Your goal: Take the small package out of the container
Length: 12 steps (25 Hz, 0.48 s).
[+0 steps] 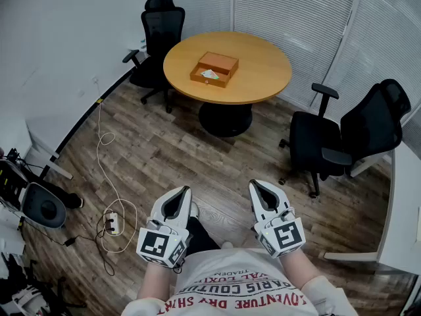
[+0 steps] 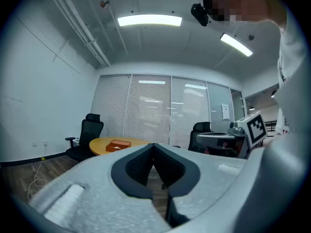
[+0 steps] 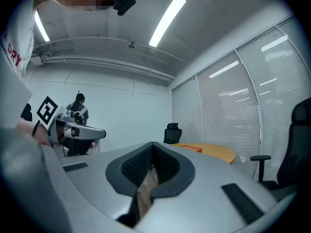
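White tee, matching pale grey grippers

The tee (image 1: 237, 288) is white with red block lettering across the chest, and the sleeves (image 1: 320, 293) are plain white too. The left gripper (image 1: 183, 192) and right gripper (image 1: 254, 187) look like twins: smooth, rounded pale grey shells that taper to a point. Each has a dark teardrop-shaped inset, and inside it sit ribbed black pads (image 2: 138, 166). Each one carries a white cube (image 1: 160, 245) at the back, printed with black square markers. There's also a small black camera (image 2: 198, 12) mounted up on the head.
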Motion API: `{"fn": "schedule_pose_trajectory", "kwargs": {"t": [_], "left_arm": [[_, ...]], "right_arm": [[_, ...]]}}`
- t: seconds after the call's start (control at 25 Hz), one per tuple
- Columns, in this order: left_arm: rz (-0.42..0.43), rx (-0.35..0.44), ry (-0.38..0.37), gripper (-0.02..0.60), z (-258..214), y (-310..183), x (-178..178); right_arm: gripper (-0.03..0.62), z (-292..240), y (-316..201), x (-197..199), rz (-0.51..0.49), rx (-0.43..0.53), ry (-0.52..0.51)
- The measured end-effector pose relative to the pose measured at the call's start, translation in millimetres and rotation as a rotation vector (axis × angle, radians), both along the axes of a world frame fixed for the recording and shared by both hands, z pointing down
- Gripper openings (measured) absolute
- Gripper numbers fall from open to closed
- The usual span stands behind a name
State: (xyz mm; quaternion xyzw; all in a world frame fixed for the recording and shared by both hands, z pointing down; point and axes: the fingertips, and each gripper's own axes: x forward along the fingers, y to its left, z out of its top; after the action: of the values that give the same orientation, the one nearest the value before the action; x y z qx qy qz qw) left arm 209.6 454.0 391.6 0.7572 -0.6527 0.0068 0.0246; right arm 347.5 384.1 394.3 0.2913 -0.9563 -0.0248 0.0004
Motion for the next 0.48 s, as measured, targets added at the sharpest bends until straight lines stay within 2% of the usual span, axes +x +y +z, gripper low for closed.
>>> {"fn": "schedule_pose_trajectory", "kwargs": {"t": [0.48], "left_arm": [[0.004, -0.035, 0.000, 0.011, 8.8, -15.6, -2.3]], "right_arm": [[0.006, 13.0, -18.8, 2.1, 0.029, -0.053, 0.018]]}}
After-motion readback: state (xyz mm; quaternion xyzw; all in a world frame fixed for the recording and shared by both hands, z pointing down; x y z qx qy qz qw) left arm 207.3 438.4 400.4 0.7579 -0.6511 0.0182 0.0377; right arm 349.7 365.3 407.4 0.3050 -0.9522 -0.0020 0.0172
